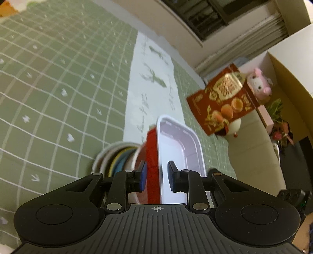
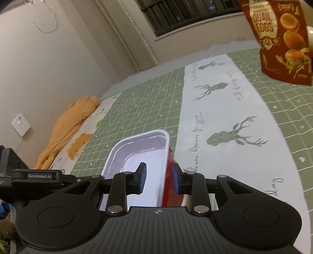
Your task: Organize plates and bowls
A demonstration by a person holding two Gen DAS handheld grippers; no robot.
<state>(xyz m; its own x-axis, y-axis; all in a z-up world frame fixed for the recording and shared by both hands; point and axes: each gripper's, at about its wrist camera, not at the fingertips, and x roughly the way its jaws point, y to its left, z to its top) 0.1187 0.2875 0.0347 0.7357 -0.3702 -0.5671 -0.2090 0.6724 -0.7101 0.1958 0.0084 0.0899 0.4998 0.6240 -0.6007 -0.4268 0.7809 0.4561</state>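
- The left gripper (image 1: 156,175) pinches one side wall of the red tray (image 1: 151,152).
- The right gripper (image 2: 158,178) pinches the other wall.
- The tray sits above the bowls (image 1: 117,160) on the green cloth (image 1: 58,88).

Home room: green checked tablecloth (image 1: 58,88), plush toy (image 1: 259,82), sofa (image 1: 252,136), snack bag (image 2: 283,39), barred window (image 2: 185,13).

The tray (image 1: 180,148) sits between a stack of bowls (image 1: 117,158) and a pouch (image 1: 221,99) on the tablecloth (image 1: 58,78)
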